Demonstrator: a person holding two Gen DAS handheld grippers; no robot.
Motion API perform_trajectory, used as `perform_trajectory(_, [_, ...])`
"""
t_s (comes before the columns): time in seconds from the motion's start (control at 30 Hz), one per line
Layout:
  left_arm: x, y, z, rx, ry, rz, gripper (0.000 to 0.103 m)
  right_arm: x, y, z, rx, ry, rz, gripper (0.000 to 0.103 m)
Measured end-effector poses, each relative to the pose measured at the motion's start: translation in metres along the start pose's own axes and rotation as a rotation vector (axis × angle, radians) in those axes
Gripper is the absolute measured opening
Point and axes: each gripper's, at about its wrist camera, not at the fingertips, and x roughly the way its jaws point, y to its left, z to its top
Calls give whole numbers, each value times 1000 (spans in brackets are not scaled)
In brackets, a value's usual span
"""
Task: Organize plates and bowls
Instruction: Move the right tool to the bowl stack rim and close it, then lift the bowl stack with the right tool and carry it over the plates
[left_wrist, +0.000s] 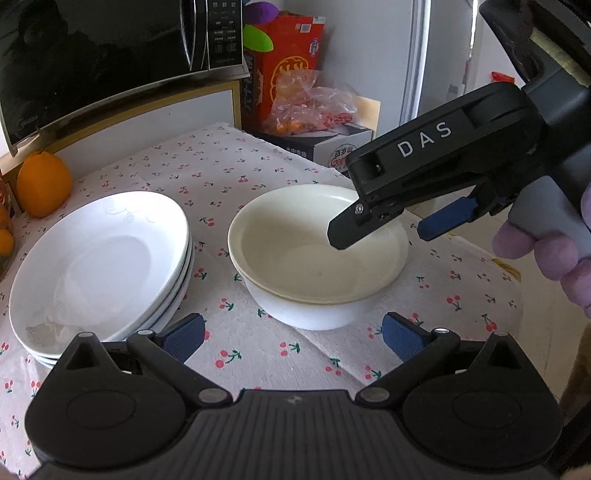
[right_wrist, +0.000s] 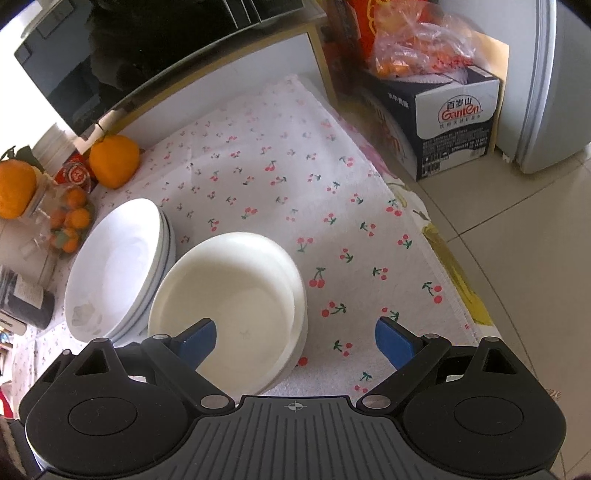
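A cream bowl sits nested in a white bowl at the middle of the cherry-print cloth. To its left stands a stack of white plates. My left gripper is open, low and just in front of the bowls, touching nothing. My right gripper comes in from the right. It is open above the bowl's right rim, one finger over the inside and the blue pad outside. The right wrist view shows the bowls, the plates and that gripper open.
A microwave hangs over the back left. Oranges lie beside the plates. A Ganten carton, a red box and a plastic bag stand at the back right. The table edge and tiled floor are on the right. A hand holds the right gripper.
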Motion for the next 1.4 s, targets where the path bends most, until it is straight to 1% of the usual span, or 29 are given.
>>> perform_trajectory(0.13, [3, -1, 0, 1, -1, -3, 102, 3, 0, 1, 25, 8, 4, 95])
perform_trajectory(0.23, [5, -3, 1, 9, -1, -7, 100, 4, -2, 2, 47, 10, 12, 95])
perform_trajectory(0.33, [6, -3, 1, 14, -2, -19, 96, 5, -4, 3, 70, 11, 21, 94])
perform_trajectory(0.5, [7, -4, 1, 22, 3, -34, 85, 4, -5, 4, 95, -4, 32, 90])
perform_trajectory(0.6, [7, -3, 1, 22, 7, -52, 81, 4, -5, 4, 101, -5, 38, 77])
perform_trajectory(0.67, [6, -2, 1, 20, 9, -66, 78, 5, -4, 4, 104, -2, 39, 59])
perform_trajectory(0.7, [5, -2, 1, 22, 9, -74, 75, 5, -4, 4, 105, 0, 41, 54])
perform_trajectory(0.73, [5, -2, 1, 25, 9, -80, 73, 6, -4, 3, 105, 4, 46, 42])
perform_trajectory(0.77, [4, -2, 2, 31, 8, -85, 71, 7, -4, 3, 104, 8, 51, 35])
perform_trajectory(0.8, [3, -3, 2, 39, 8, -83, 71, 8, -3, 3, 101, 12, 55, 34])
perform_trajectory(0.87, [5, -4, 3, 48, 8, -78, 70, 7, -1, 2, 84, 6, 35, 26])
perform_trajectory(0.93, [4, -3, 4, 46, 10, -72, 69, 6, 0, 3, 74, -4, 23, 22])
perform_trajectory(1.13, [-4, 0, 10, 37, -20, -76, 69, -3, 2, 4, 75, -33, 34, 22])
perform_trajectory(1.4, [-15, 6, 20, 47, -54, -65, 67, -24, 13, 11, 58, -111, 67, 22])
